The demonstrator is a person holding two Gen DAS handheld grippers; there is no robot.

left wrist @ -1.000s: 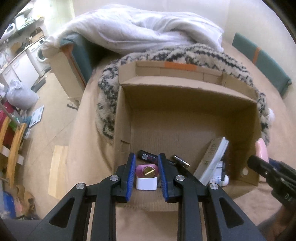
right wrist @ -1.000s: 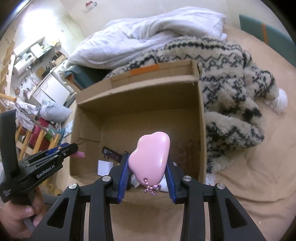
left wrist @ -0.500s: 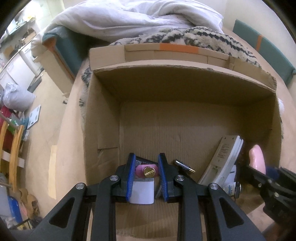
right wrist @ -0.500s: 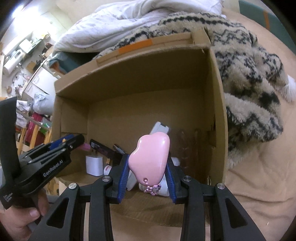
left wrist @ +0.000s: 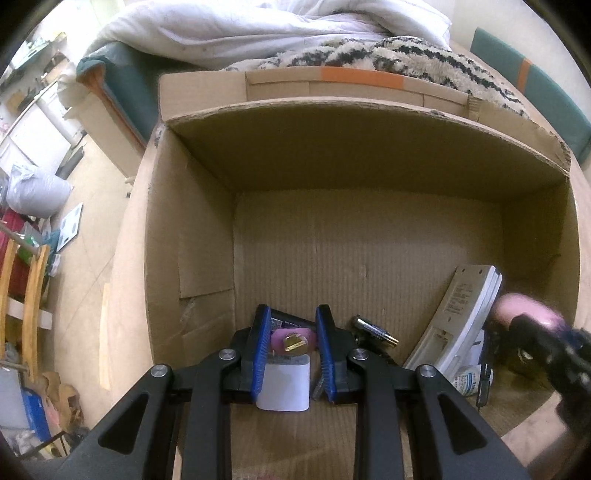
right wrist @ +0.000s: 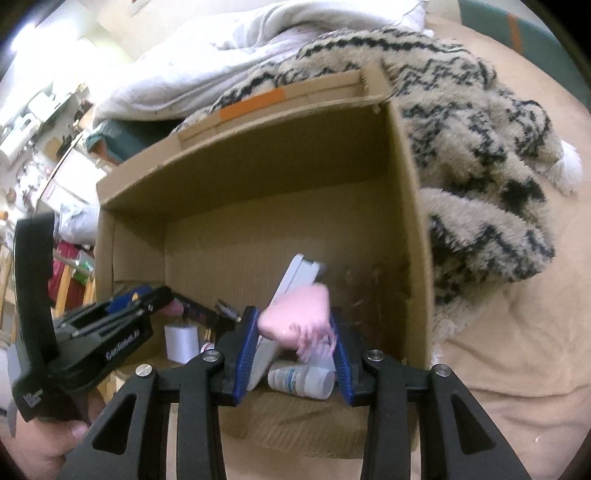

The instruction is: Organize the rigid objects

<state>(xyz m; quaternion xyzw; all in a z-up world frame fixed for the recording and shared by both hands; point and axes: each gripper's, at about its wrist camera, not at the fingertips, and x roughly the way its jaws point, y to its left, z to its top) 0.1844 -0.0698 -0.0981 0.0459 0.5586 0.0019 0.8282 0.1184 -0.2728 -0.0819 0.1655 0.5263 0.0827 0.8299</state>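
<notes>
My left gripper (left wrist: 291, 332) is shut on a small pink gold-capped item (left wrist: 293, 339) and holds it inside the cardboard box (left wrist: 192, 236), above a white cube charger (left wrist: 283, 386). My right gripper (right wrist: 293, 328) has opened wider; the pink cloud-shaped object (right wrist: 295, 319) is blurred and tilted between the fingers, over the box's right side. Below it lie a white remote (right wrist: 295, 273) and a small white bottle (right wrist: 301, 380). A battery (left wrist: 375, 329) and a dark flat item (left wrist: 291, 322) lie on the box floor.
A patterned fuzzy blanket (right wrist: 480, 140) lies right of the box, with a white duvet (left wrist: 258, 29) behind. The box stands on a tan surface (right wrist: 517, 350). Cluttered floor and furniture show far left (left wrist: 33, 221).
Both grippers moved forward and down into the box. My right gripper's fingers spread and the pink cloud object tipped over, blurred as it slips free.
</notes>
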